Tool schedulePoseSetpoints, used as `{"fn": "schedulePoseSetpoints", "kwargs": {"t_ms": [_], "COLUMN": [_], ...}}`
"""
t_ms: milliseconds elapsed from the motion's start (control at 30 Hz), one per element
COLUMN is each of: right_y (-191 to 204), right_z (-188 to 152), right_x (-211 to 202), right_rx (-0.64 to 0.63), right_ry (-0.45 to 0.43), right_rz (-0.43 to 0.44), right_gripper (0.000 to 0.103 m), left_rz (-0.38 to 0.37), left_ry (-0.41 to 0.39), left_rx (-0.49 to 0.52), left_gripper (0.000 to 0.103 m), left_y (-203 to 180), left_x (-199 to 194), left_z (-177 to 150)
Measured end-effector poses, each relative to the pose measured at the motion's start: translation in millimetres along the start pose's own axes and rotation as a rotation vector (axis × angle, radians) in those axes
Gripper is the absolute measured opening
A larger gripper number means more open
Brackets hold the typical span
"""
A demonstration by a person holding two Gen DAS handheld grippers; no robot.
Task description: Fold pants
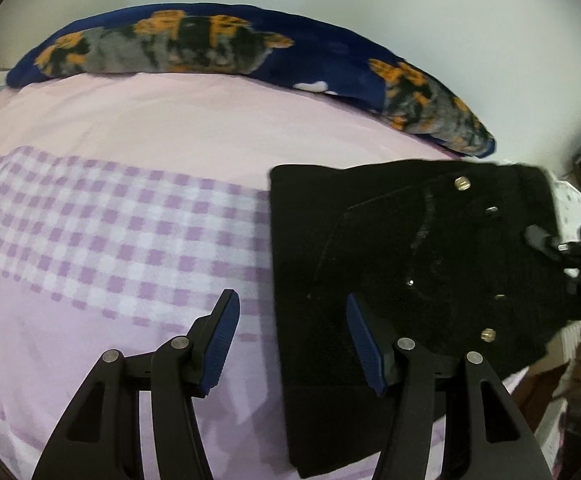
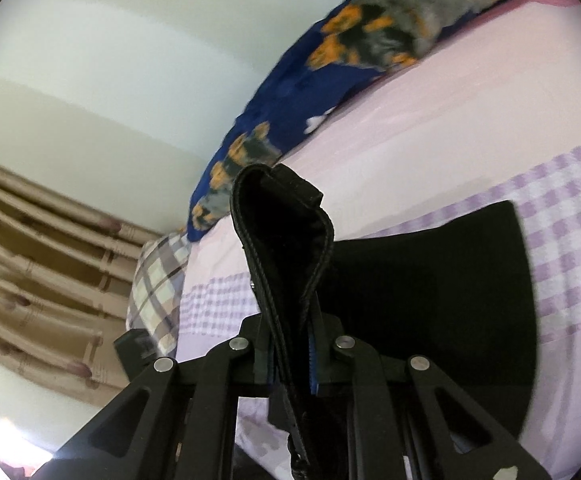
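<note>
Left gripper (image 1: 290,340): one, nearest your left wrist camera; your jaws stand wide apart and hold nothing, poised over the near left edge of the pants.
Finger pads (image 1: 220,344): two on this gripper, blue and ribbed; your left one is over the sheet, your right one over black cloth.
Right gripper (image 2: 292,356): one; your jaws are pinched narrow on a fold of the pants' waistband, which stands up between the fingers.
Black pants (image 1: 390,272): one pair, folded into a dark block on the right part of the bed; the waist end is lifted by your right gripper while the rest lies flat on the sheet.
Metal buttons and rivets (image 1: 461,183): six that you can count on the upper face of the pants in the left wrist view.
Bed sheet (image 1: 130,152): one, pale pink with one lilac checked band across it.
Blue blanket (image 1: 194,46): one, with orange and grey print, rolled along the far edge of the bed against the wall.
Checked pillow (image 2: 156,284): one, grey and white, at the bed's end.
Curtain (image 2: 30,248): one, tan and pleated.
</note>
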State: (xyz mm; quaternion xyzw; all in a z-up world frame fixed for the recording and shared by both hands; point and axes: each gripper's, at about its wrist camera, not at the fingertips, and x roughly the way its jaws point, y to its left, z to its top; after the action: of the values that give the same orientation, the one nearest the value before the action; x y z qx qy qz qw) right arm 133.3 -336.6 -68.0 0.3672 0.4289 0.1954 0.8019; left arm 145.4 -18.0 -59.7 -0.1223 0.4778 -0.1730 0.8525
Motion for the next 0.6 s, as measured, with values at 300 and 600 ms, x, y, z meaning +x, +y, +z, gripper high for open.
{"fn": "schedulePoseSetpoints", "kwargs": {"t_ms": [300, 600], "right_y": [-59, -91], "right_z": [0, -3], "right_x": [-1, 2], "right_rx": [0.109, 0.130], "right_ry": [-0.031, -0.051], "right_rz": [-0.062, -0.131], "right_gripper": [0.011, 0.015], "left_rz": [-0.070, -0.095], "left_ry": [0.027, 0.104], "left_rx": [0.092, 0.233], "left_gripper": [0.057, 0.058], "left_y": [-38, -64], "left_x": [11, 30], "left_z": [5, -17]}}
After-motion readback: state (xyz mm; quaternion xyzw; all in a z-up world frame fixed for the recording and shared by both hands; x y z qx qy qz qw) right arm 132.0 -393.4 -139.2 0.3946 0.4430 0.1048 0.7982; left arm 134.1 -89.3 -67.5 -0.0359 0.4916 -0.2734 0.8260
